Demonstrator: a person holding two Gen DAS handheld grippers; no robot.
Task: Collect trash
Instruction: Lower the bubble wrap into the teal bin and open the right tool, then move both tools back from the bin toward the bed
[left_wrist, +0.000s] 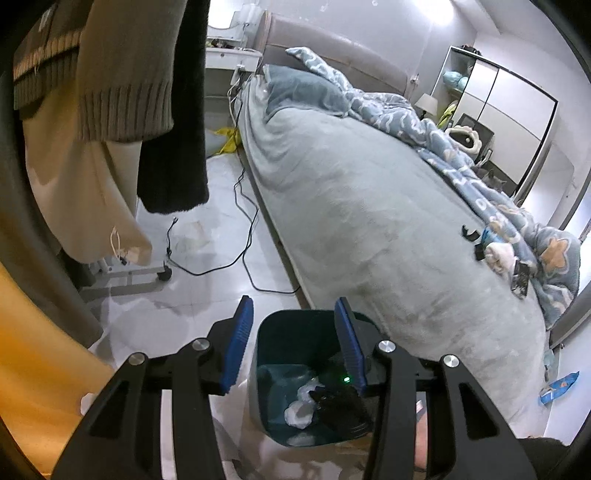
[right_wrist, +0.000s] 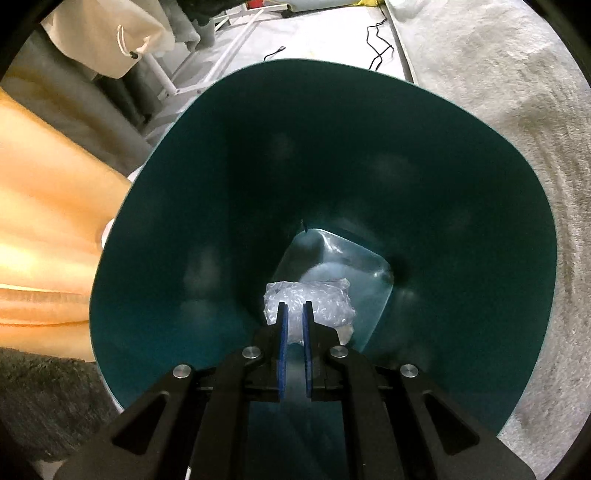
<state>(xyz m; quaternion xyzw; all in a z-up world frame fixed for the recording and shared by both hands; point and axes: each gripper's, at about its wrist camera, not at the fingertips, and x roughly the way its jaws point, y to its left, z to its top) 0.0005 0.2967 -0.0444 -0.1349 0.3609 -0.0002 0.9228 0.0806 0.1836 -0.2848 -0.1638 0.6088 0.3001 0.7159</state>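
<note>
Bedroom, pale tiled floor (left_wrist: 207, 229), grey bed (left_wrist: 369, 221) at right. Teal bin (right_wrist: 229, 177) upright beside bed, mouth up. Right claw (right_wrist: 294, 308) inside bin, clamped on crumpled clear plastic wrap (right_wrist: 325, 304), long axis across frame. Left claw (left_wrist: 293, 306) above bin, apart, empty.

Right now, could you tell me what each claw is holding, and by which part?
The right claw pinches a crumpled clear plastic wad by its near edge, inside the green bin. The left claw holds nothing.

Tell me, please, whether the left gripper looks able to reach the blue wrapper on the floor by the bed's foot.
Probably yes: the left gripper is open and empty, and the blue wrapper lies on bare floor beside the bed, nothing covering it.
</note>
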